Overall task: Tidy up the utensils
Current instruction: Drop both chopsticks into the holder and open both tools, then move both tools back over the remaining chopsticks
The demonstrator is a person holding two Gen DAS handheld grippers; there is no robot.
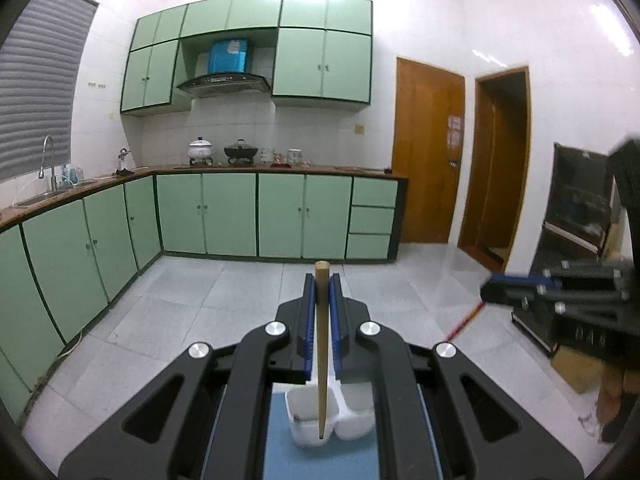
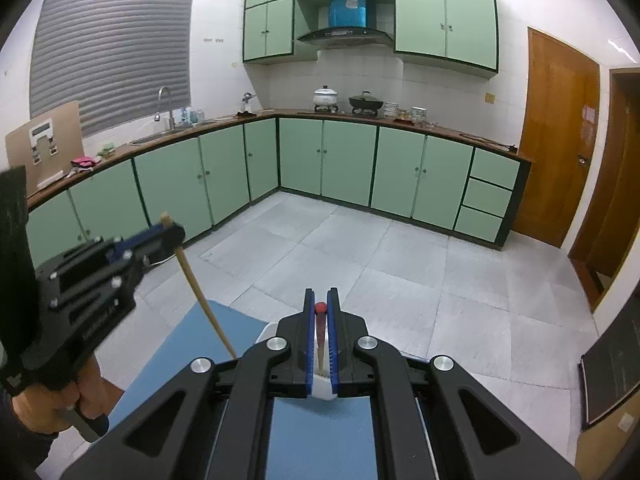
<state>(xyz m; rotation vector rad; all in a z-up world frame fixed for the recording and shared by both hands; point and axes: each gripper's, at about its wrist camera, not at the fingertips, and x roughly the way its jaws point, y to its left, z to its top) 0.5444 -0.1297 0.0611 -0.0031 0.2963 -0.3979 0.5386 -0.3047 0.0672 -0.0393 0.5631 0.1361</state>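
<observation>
My left gripper (image 1: 322, 282) is shut on a plain wooden chopstick (image 1: 322, 360), held upright with its thin end hanging over a white utensil holder (image 1: 308, 432). The holder has two compartments and stands on a blue mat (image 1: 280, 452). My right gripper (image 2: 321, 296) is shut on a chopstick with a red top (image 2: 320, 309), which points down at the holder's rim (image 2: 322, 390). In the right wrist view the left gripper (image 2: 174, 232) is at the left with the wooden chopstick (image 2: 200, 296) slanting down from it. In the left wrist view the right gripper (image 1: 490, 292) is at the right.
A hand (image 2: 60, 404) grips the left tool's handle. Beyond the mat (image 2: 184, 352) lies grey tiled floor (image 2: 380, 260), with green kitchen cabinets (image 2: 348, 160) along the walls. Wooden doors (image 1: 428, 152) stand at the right and a dark stand (image 1: 576, 216) at the far right.
</observation>
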